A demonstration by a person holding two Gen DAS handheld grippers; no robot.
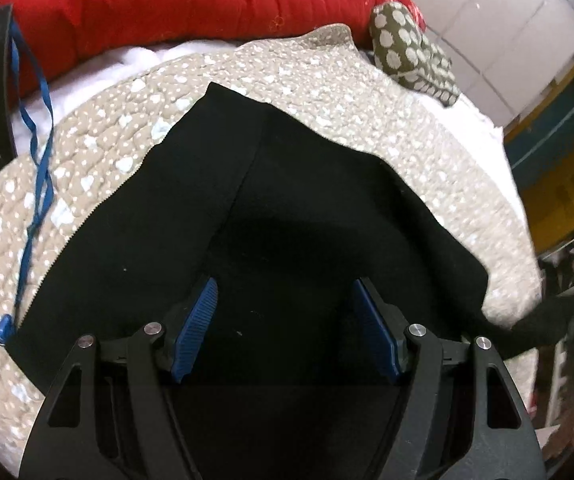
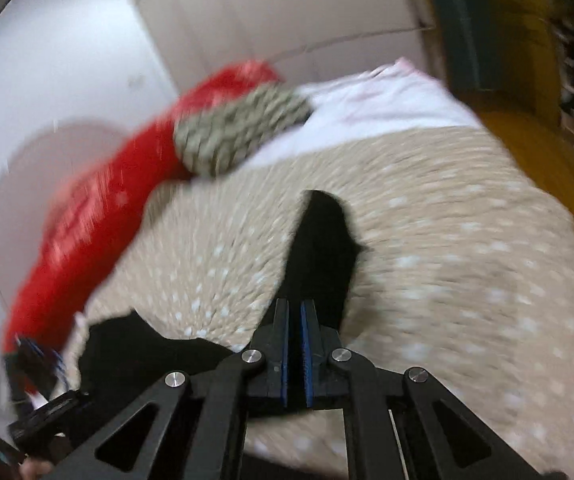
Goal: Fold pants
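Observation:
The black pants (image 1: 287,208) lie spread on a beige dotted quilt (image 1: 327,92) on a bed. A blue drawstring (image 1: 41,168) trails off their left side. My left gripper (image 1: 285,286) is open, with its blue pads (image 1: 203,308) just over the black cloth and nothing between them. In the blurred right wrist view, my right gripper (image 2: 295,312) is shut on a strip of the black pants (image 2: 323,248), which runs forward from the fingertips over the quilt (image 2: 447,260). More black cloth (image 2: 127,344) lies at the lower left.
A red cushion (image 1: 191,4) and an olive dotted pillow (image 1: 411,48) lie at the far end of the bed. A white sheet (image 2: 379,100) shows beyond the quilt. White wall panels (image 1: 499,12) and yellow furniture (image 2: 527,92) border the bed.

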